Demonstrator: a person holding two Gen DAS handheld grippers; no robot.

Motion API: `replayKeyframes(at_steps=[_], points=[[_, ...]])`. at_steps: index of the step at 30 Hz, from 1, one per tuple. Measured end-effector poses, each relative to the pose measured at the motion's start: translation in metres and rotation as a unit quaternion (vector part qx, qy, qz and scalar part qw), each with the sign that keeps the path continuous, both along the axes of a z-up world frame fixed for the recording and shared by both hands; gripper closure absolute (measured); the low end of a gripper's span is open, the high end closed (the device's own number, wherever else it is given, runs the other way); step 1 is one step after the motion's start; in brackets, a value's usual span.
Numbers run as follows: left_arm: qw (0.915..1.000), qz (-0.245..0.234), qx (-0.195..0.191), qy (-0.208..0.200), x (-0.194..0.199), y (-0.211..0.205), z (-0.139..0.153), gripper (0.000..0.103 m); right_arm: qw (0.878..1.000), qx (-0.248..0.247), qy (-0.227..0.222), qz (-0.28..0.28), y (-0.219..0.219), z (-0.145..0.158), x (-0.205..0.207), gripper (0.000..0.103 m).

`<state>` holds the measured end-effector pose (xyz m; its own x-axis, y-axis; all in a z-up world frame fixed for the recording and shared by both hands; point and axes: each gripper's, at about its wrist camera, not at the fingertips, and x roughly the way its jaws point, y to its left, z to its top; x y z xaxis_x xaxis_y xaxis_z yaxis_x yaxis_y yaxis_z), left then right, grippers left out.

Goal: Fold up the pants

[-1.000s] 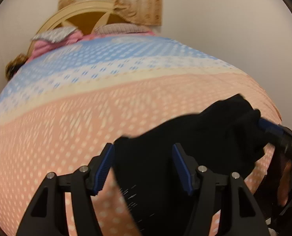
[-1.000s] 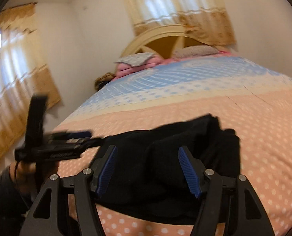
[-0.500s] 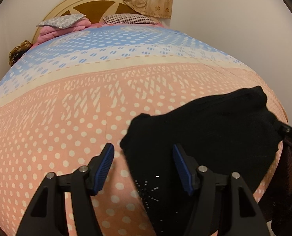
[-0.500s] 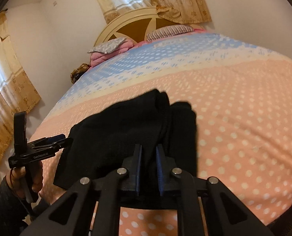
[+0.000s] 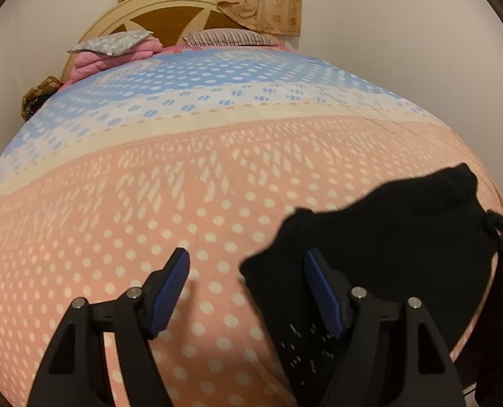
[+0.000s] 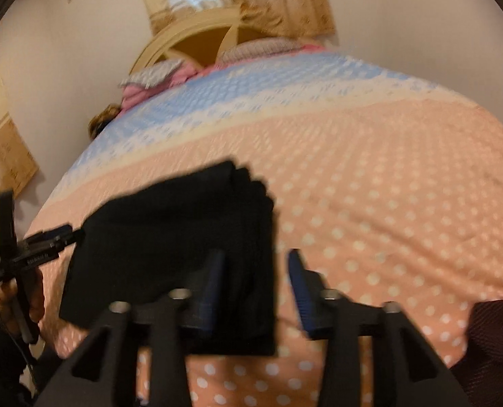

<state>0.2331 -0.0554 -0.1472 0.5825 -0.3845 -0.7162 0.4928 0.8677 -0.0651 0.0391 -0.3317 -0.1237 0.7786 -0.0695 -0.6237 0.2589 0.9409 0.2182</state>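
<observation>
The folded pants [image 5: 387,254] lie on the bed [image 5: 183,176] near its foot edge, pillows [image 5: 112,42] at the far end.

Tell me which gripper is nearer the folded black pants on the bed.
Right. The right gripper straddles the folded black pants' right edge, jaws opening. The left gripper sits at their left edge over polka-dot bedspread, jaws opening.

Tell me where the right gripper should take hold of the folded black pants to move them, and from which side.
Probably the stacked edge of the black pants nearest the right gripper, approached low from the foot of the bed. The layers line up there, so one pinch could catch them all. Its jaws are opening, with that edge between them, unpressed.
</observation>
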Motion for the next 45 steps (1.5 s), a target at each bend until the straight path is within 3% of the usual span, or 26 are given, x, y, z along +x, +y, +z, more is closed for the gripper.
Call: replayKeyframes(at_steps=[3,7,10,16,19,24,26,29,32,34,37,40,43,45], points=[[1.0,0.005,-0.003,-0.001,0.004,-0.001,0.005,0.03,0.999,-0.009,-0.036,0.001,0.003,0.016,-0.003,0.056],[0.9999,0.008,0.005,-0.004,0.006,-0.007,0.005,0.03,0.995,0.005,-0.067,0.072,0.029,0.027,0.016,0.052],[0.9999,0.006,0.01,0.001,0.007,-0.011,0.001,0.03,0.992,-0.002,-0.058,0.116,0.047,0.019,0.036,0.052],[0.9999,0.004,0.008,0.013,0.011,-0.011,-0.003,0.03,0.994,0.015,0.021,0.105,0.042,-0.016,0.063,0.052],[0.9998,0.004,0.005,0.021,0.014,-0.011,-0.006,0.03,0.993,0.042,0.012,0.108,0.035,-0.018,0.059,0.052],[0.9997,0.001,0.0,0.024,0.008,-0.009,-0.002,0.03,0.994,0.026,0.021,0.109,0.037,-0.016,0.064,0.052],[0.9997,-0.002,-0.003,0.026,0.001,-0.006,0.001,0.03,0.996,0.007,0.017,0.091,0.044,-0.004,0.061,0.052],[0.9996,-0.009,-0.016,0.024,-0.019,0.0,0.005,0.03,0.992,0.0,-0.017,0.124,0.063,0.019,0.059,0.052],[0.9987,-0.018,-0.033,0.034,-0.038,0.001,0.003,0.028,0.979,0.055,-0.025,0.195,0.079,0.024,0.075,0.047],[0.998,-0.03,-0.039,0.039,-0.05,-0.003,-0.001,0.028,0.964,0.115,-0.023,0.239,0.085,0.016,0.094,0.047],[0.9978,-0.046,-0.025,0.039,-0.064,-0.015,-0.009,0.028,0.945,0.185,0.017,0.268,0.091,-0.01,0.126,0.047],[0.998,-0.047,-0.013,0.04,-0.065,-0.02,-0.016,0.026,0.95,0.185,0.059,0.244,0.089,-0.032,0.148,0.047],[0.9973,-0.042,-0.02,0.057,-0.059,-0.014,-0.023,0.022,0.944,0.222,0.048,0.238,0.076,-0.04,0.148,0.047],[0.9965,-0.04,-0.031,0.067,-0.056,-0.009,-0.022,0.021,0.948,0.208,0.037,0.236,0.073,-0.032,0.136,0.047]])
